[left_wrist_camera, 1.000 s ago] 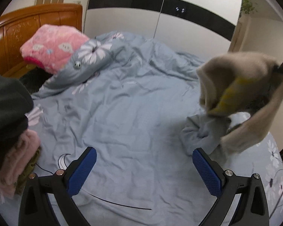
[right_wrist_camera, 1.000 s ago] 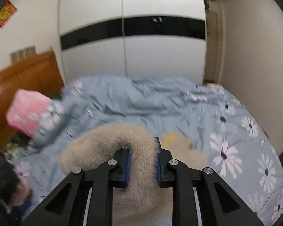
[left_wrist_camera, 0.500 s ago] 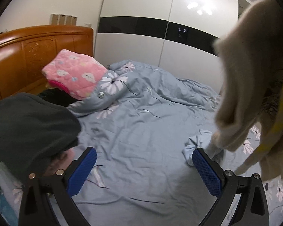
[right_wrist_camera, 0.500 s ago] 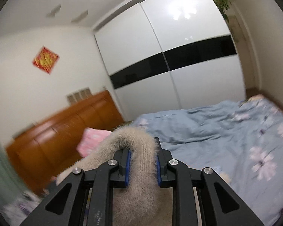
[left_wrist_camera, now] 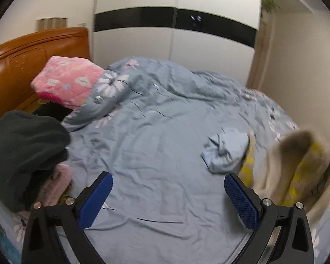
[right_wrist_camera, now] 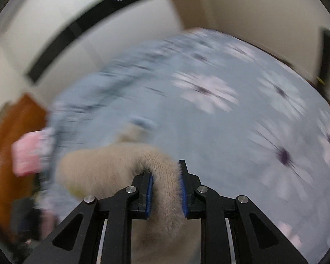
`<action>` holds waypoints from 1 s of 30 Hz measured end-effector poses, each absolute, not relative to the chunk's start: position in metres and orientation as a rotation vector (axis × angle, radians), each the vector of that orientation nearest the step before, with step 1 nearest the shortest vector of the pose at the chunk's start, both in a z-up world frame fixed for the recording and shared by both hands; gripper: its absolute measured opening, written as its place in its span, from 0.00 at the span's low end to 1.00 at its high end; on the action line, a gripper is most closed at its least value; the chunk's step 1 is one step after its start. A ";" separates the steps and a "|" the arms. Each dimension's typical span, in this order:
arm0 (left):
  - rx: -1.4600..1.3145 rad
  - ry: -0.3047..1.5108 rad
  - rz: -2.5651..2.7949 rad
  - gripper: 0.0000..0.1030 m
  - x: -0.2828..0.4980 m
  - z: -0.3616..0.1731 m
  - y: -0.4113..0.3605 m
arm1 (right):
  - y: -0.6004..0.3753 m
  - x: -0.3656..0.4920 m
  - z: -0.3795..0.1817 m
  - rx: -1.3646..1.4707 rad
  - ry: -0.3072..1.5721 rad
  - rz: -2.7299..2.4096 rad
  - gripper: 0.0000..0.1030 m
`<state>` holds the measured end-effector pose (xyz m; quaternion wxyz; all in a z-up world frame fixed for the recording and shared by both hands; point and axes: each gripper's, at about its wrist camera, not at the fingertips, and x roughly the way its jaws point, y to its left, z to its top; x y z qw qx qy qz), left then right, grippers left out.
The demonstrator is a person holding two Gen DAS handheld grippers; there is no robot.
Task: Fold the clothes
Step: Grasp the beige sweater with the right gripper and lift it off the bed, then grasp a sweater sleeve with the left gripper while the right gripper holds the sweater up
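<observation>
My right gripper [right_wrist_camera: 166,188] is shut on a fuzzy beige sweater [right_wrist_camera: 112,165] that drapes over its blue pads and hangs left. In the left wrist view the same beige sweater [left_wrist_camera: 297,167], with yellow patches, is blurred low at the right over the bed. My left gripper [left_wrist_camera: 168,194] is open and empty above the blue bedsheet [left_wrist_camera: 156,149]. A crumpled light blue garment [left_wrist_camera: 225,149] lies on the sheet just left of the sweater.
A dark green garment [left_wrist_camera: 22,151] on a pile with a pink fuzzy piece [left_wrist_camera: 57,182] sits at the left. A pink quilted pillow [left_wrist_camera: 66,83] and folded floral duvet [left_wrist_camera: 125,88] lie by the wooden headboard [left_wrist_camera: 22,52]. White wardrobe [left_wrist_camera: 176,44] behind.
The right gripper swung the beige sweater up high and has brought it down to the bed at the right; its view is motion-blurred. The left gripper stayed open, shifting slightly.
</observation>
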<state>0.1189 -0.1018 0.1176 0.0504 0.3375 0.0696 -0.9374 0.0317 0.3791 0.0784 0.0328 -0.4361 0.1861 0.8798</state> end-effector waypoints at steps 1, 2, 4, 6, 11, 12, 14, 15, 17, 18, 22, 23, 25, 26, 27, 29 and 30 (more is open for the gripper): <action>1.054 0.192 -2.865 1.00 0.115 0.114 -0.092 | 0.393 0.036 0.062 -1.359 0.529 2.640 0.21; 1.078 0.174 -2.876 1.00 0.112 0.110 -0.084 | 0.407 0.044 0.047 -1.379 0.519 2.586 0.21; 1.128 0.143 -2.896 1.00 0.106 0.104 -0.067 | 0.436 0.063 0.019 -1.425 0.551 2.503 0.20; 1.181 0.125 -2.913 1.00 0.102 0.097 -0.049 | 0.458 0.080 -0.004 -1.460 0.575 2.441 0.20; 1.260 0.124 -2.950 1.00 0.098 0.087 -0.012 | 0.473 0.112 -0.025 -1.501 0.588 2.433 0.23; 1.273 0.123 -2.956 1.00 0.097 0.085 -0.004 | 0.473 0.116 -0.025 -1.505 0.576 2.440 0.24; 1.309 0.120 -2.955 1.00 0.096 0.080 0.006 | 0.468 0.121 -0.016 -1.503 0.520 2.476 0.25; 1.328 0.120 -2.951 1.00 0.095 0.076 0.011 | 0.464 0.122 -0.010 -1.500 0.481 2.495 0.27; 1.364 0.128 -2.944 1.00 0.093 0.069 0.019 | 0.457 0.123 -0.002 -1.487 0.396 2.514 0.37; 1.389 0.132 -2.938 1.00 0.092 0.065 0.023 | 0.453 0.124 0.004 -1.466 0.351 2.522 0.38; 1.475 0.165 -2.899 1.00 0.078 0.046 0.035 | 0.428 0.110 0.026 -1.413 0.258 2.620 0.53; 1.508 0.181 -2.882 1.00 0.072 0.039 0.038 | 0.416 0.099 0.029 -1.418 0.246 2.661 0.57; 1.569 0.212 -2.847 1.00 0.061 0.025 0.044 | 0.394 0.074 0.031 -1.430 0.214 2.716 0.60; 1.593 0.228 -2.839 1.00 0.056 0.019 0.048 | 0.383 0.061 0.030 -1.437 0.186 2.727 0.60; 1.621 0.243 -2.830 1.00 0.051 0.012 0.051 | 0.373 0.045 0.028 -1.443 0.148 2.731 0.60; 1.681 0.266 -2.807 1.00 0.041 -0.001 0.058 | 0.359 0.015 0.019 -1.482 0.066 2.693 0.60; 1.709 0.272 -2.795 1.00 0.036 -0.008 0.062 | 0.353 0.000 0.014 -1.504 0.024 2.666 0.60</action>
